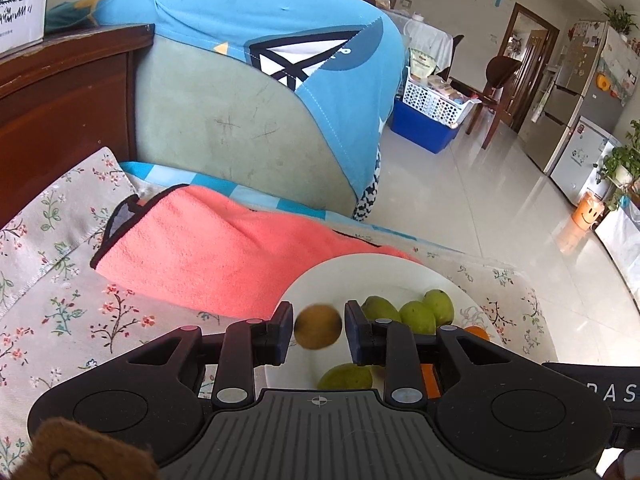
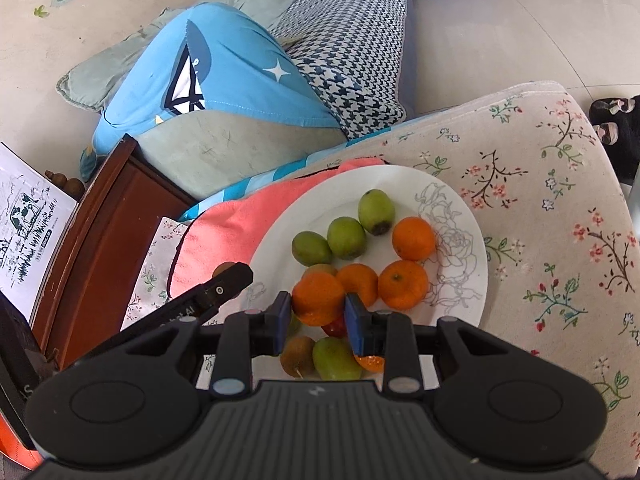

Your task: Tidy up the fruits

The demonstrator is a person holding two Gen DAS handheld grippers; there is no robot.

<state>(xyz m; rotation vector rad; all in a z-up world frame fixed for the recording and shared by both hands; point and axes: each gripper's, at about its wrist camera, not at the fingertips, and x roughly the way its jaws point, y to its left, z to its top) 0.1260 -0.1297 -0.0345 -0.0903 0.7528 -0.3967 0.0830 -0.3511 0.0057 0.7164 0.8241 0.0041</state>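
Here the left gripper [image 1: 319, 330] has a brown kiwi [image 1: 318, 327] between barely parted fingers above the white plate's [image 1: 340, 276] lower-centre rim, while the right gripper [image 2: 318, 312] pinches an orange [image 2: 318, 298] mid-frame.

Close wrist views sharing plate [image 1: 360, 276]

Fruit crowds the plate [image 2: 460, 208] near side; its far rim lies bare.
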